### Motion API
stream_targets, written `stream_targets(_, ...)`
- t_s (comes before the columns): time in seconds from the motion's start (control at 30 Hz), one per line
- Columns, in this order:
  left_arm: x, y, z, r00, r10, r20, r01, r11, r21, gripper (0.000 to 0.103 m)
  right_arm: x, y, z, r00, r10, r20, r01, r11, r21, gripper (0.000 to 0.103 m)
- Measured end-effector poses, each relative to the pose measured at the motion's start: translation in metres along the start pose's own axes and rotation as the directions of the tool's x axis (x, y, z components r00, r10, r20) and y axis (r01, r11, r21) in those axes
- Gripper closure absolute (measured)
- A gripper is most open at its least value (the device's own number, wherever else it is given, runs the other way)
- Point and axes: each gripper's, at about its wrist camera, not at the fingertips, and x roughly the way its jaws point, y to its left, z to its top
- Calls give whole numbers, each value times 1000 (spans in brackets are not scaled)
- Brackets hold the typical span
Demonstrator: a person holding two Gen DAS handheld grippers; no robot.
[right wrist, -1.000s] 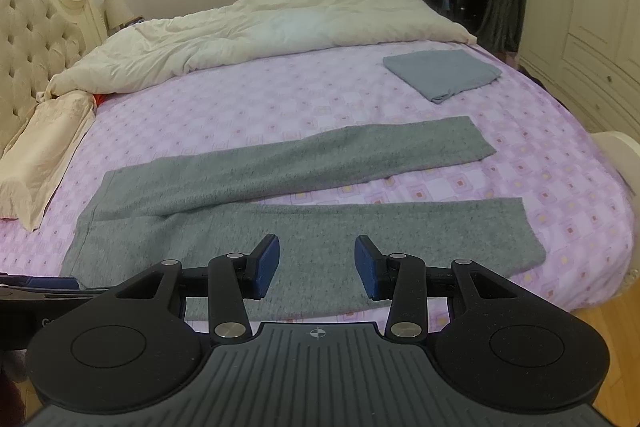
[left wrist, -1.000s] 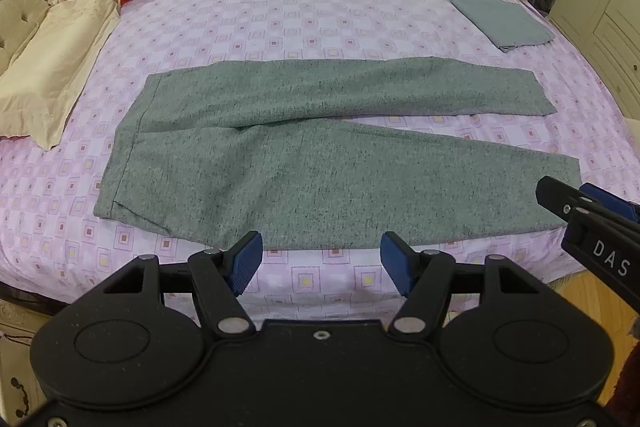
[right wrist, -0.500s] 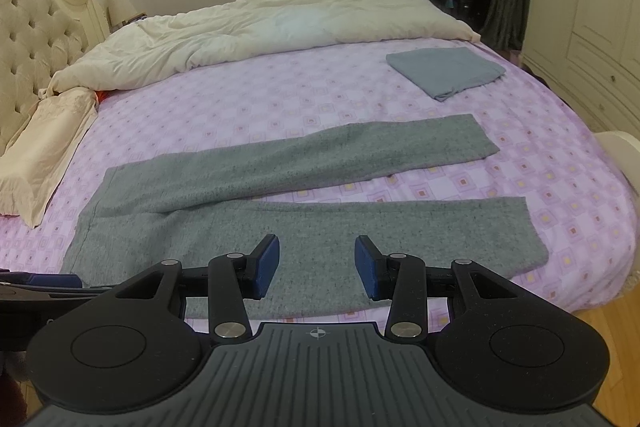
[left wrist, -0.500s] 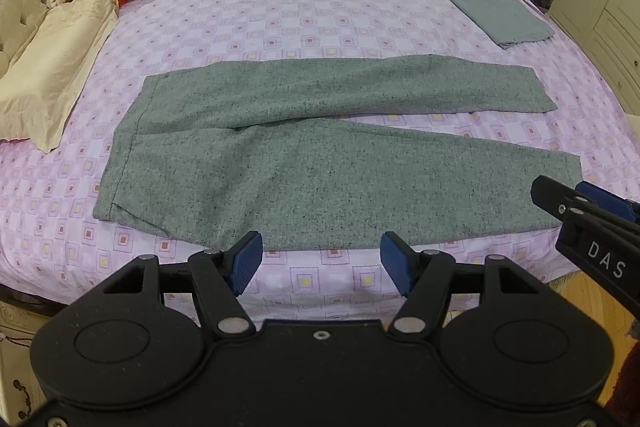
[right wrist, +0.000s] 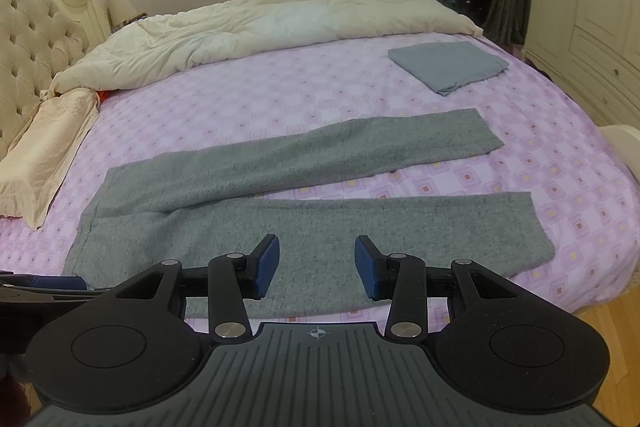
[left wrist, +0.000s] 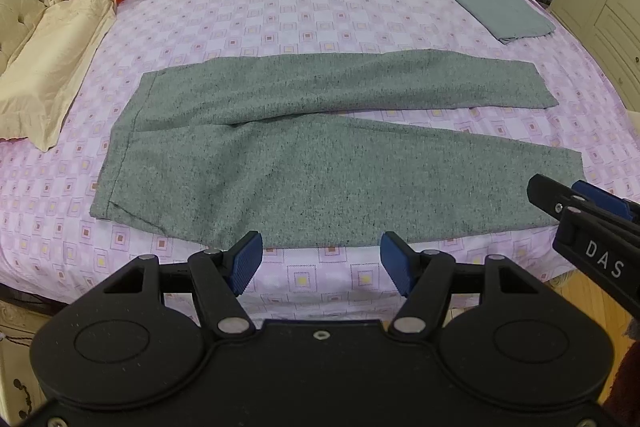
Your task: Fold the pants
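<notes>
Pants point(left wrist: 320, 155) flat on purple bedsheet point(left wrist: 280, 15), cream duvet point(right wrist: 280, 23) behind, both grippers point(left wrist: 321, 259) point(right wrist: 316, 263) apart

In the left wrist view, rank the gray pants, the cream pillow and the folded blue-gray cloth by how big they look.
1. Gray pants, clearly largest.
2. Cream pillow.
3. Folded blue-gray cloth, smallest, though it lies farther from the camera, so its true size is unsure.
</notes>
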Motion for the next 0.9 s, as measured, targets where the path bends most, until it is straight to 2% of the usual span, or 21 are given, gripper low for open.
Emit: stream_targets(0.9, 2, -3, 0, 1000, 16, -15, -16, 1000, 0, 35, 10, 2, -2, 1000, 19, -23, -19, 1000, 15, 62)
